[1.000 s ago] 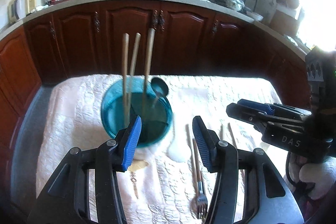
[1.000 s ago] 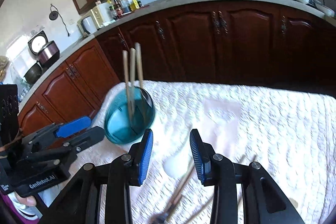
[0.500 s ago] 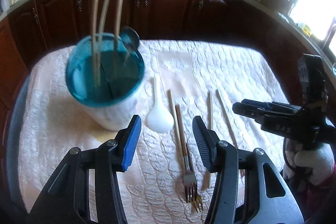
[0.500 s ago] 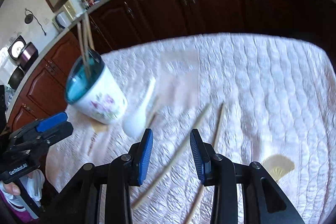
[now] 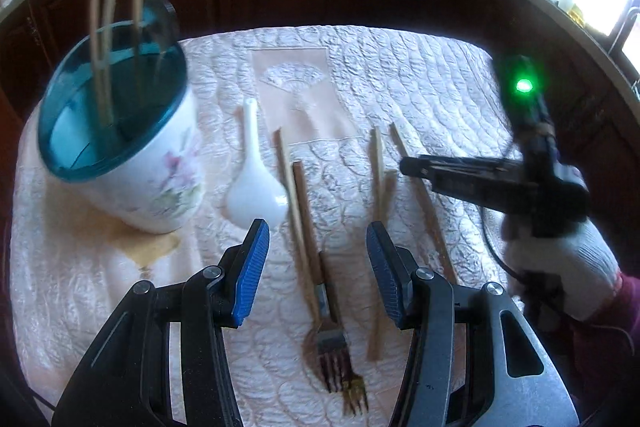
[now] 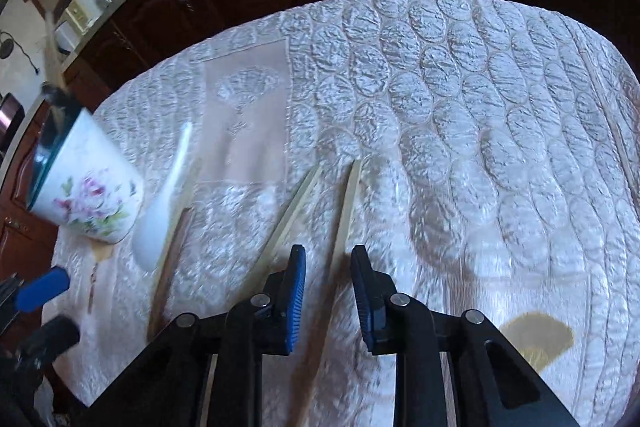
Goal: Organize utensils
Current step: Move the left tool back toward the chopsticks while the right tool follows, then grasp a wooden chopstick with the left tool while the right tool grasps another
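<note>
I can read no words, brands or numbers anywhere in either of my two views; everything is too blurred.

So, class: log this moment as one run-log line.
left gripper: open over fork | right gripper: open, straddling chopstick | cup: holds chopsticks

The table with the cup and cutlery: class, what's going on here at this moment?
A person with two handheld grippers is sorting utensils. The cup already holds chopsticks. On the cloth lie a white spoon, a fork and loose chopsticks. The right gripper, open, straddles one chopstick; the left gripper hangs open over the fork.
</note>
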Tool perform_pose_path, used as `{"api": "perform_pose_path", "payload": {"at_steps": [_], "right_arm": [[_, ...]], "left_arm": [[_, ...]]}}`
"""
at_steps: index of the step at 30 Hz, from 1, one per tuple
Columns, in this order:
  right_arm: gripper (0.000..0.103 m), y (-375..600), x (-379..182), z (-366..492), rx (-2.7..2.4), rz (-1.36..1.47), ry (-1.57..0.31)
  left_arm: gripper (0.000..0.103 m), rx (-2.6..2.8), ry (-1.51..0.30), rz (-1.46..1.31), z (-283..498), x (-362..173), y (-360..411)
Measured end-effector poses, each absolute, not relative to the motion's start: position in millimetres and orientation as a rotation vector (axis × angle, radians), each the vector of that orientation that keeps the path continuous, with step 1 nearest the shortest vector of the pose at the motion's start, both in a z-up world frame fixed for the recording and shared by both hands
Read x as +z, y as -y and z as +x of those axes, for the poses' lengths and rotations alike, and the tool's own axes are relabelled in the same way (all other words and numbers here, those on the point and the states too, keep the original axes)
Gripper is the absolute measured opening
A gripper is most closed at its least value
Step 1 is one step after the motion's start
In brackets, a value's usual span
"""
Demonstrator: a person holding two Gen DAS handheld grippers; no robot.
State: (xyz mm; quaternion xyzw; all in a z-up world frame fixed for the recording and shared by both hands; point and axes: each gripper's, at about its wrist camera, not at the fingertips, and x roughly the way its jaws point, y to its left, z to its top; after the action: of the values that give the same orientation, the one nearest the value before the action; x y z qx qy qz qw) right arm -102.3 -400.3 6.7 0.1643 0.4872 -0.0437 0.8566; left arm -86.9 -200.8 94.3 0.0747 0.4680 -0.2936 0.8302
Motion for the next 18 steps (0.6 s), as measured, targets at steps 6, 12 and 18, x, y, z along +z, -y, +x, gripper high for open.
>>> {"api": "perform_pose_path", "payload": {"at_steps": [6,12,18], "right_arm": [[0.007,415,4,-93,-0.072,0.389,-1.025],[0.007,436,5,-117,-0.106,0.417,-1.028],[0.008,453,5,-125,-0.1,0.452,-1.045]], "left_arm": [[0.05,-0.652,-1.016,0.189,-75,90,227],[0.05,-0.68,-1.044,0.216,-55,79,268],[0.05,-0.681,-1.106,0.244,-30,57,315]]}}
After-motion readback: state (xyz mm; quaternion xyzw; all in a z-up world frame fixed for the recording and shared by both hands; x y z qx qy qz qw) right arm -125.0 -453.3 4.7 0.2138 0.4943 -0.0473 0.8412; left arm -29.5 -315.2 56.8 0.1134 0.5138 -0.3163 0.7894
